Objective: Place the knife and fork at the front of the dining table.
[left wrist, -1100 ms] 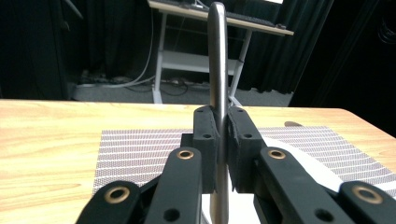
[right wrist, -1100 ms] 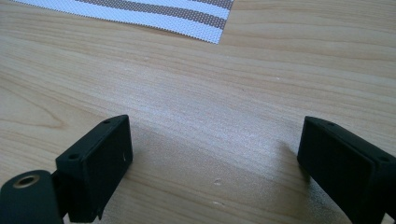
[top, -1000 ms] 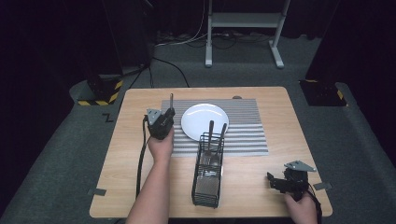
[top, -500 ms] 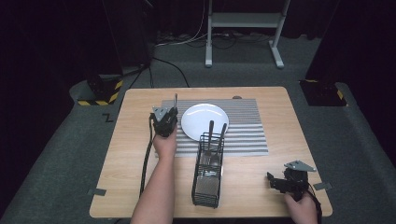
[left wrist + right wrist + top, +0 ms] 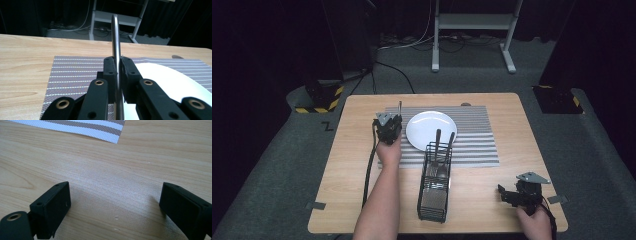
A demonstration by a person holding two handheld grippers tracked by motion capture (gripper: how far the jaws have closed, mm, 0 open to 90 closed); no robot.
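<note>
A dark room with grey carpet (image 5: 597,150) surrounds a pale wooden worktop (image 5: 512,195), and a white metal stand (image 5: 472,22) rises from the floor beyond its far edge. A striped placemat (image 5: 474,135) covers the far middle of the worktop, with a white plate (image 5: 424,125) on its left half. A black wire cutlery caddy (image 5: 434,185) lies just nearer than the plate, utensil handles sticking out towards it. Bare wood lies open along the left edge and across the near right corner. The left claw (image 5: 388,125) hangs over the placemat's left edge, just beside the plate, clamped tight on a metal utensil handle (image 5: 115,37) that stands up between its pads. The right claw (image 5: 507,194) rests at the near right corner, spread wide and empty, well apart from everything.
</note>
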